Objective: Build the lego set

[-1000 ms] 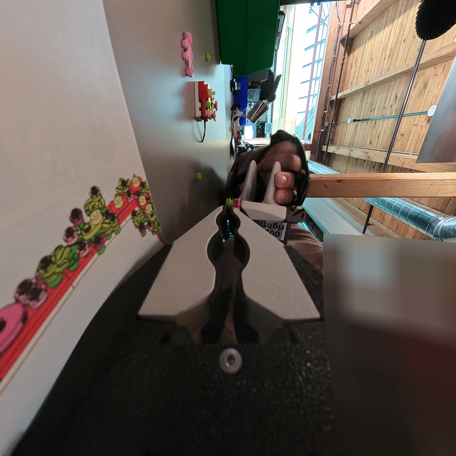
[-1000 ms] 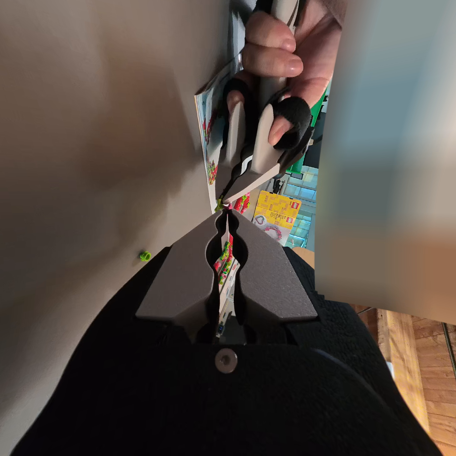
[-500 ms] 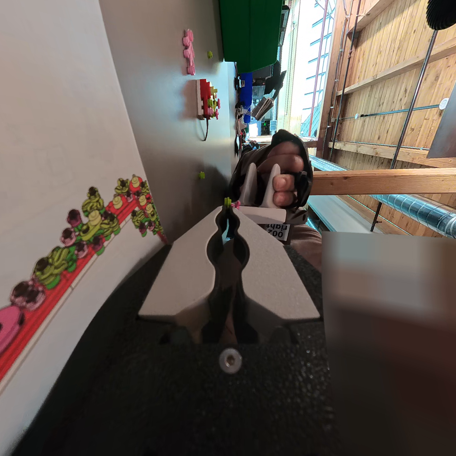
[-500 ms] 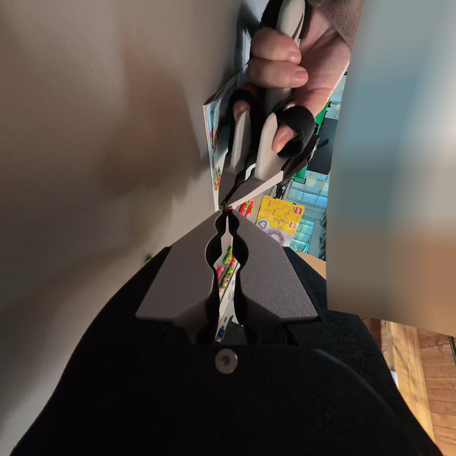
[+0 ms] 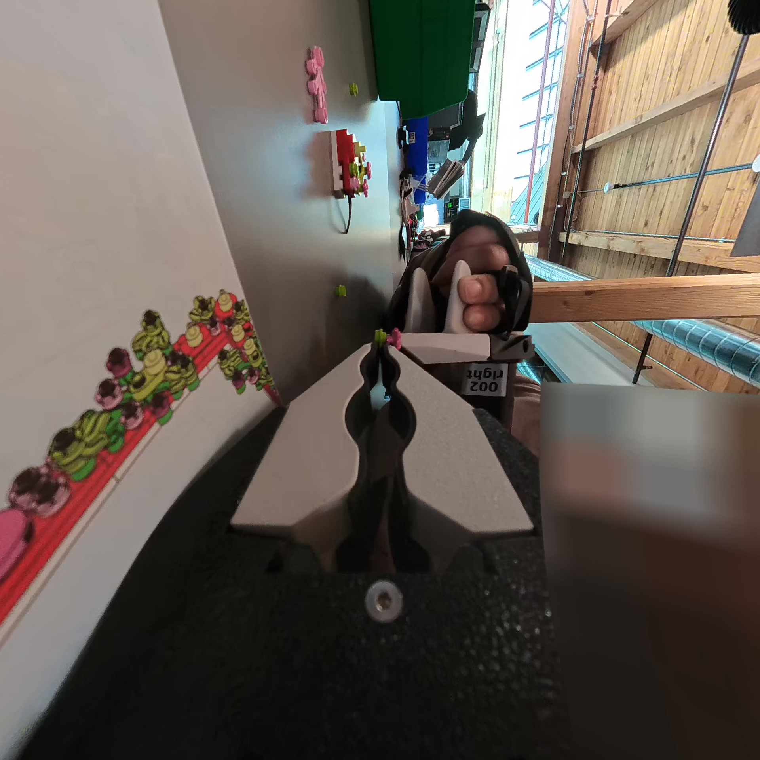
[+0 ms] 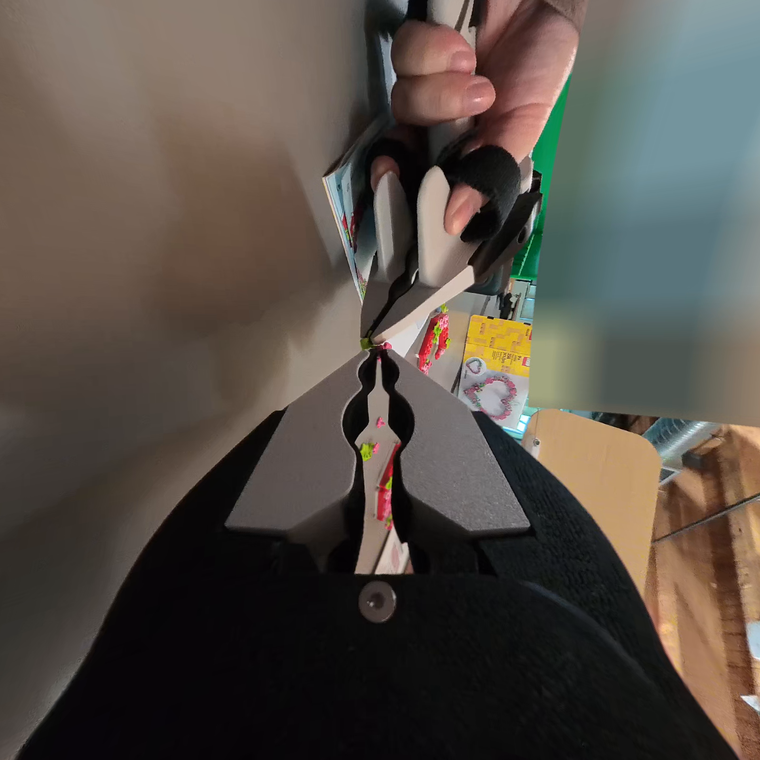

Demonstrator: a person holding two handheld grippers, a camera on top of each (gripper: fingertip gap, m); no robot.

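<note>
The lego set was half built: a red and white base [image 5: 343, 168] studded with pink and green flowers lay far off on the grey table [image 5: 267, 172], a pink piece [image 5: 317, 84] beyond it and a loose green stud [image 5: 340, 290] nearer. Up close, the action was at the tips! The left gripper [image 5: 379, 347] had its fingers pressed together on a tiny lime-green piece [image 5: 379, 335], and the right gripper [image 5: 405, 344], coming in from the right, pinched a small pink flower piece [image 5: 395, 337]. The two bits sat touching, or just about; the pictures could not settle which. From the other side, the right gripper [image 6: 378, 357] met the left gripper [image 6: 375, 336] tip to tip, green piece [image 6: 364, 343] against pink piece [image 6: 385, 346]. A hand [image 6: 473, 107] squeezed the left tool's handles. The instruction booklet [image 5: 98, 395] lay open at the near left, and a yellow box [image 6: 495, 357] stood further back.
</note>
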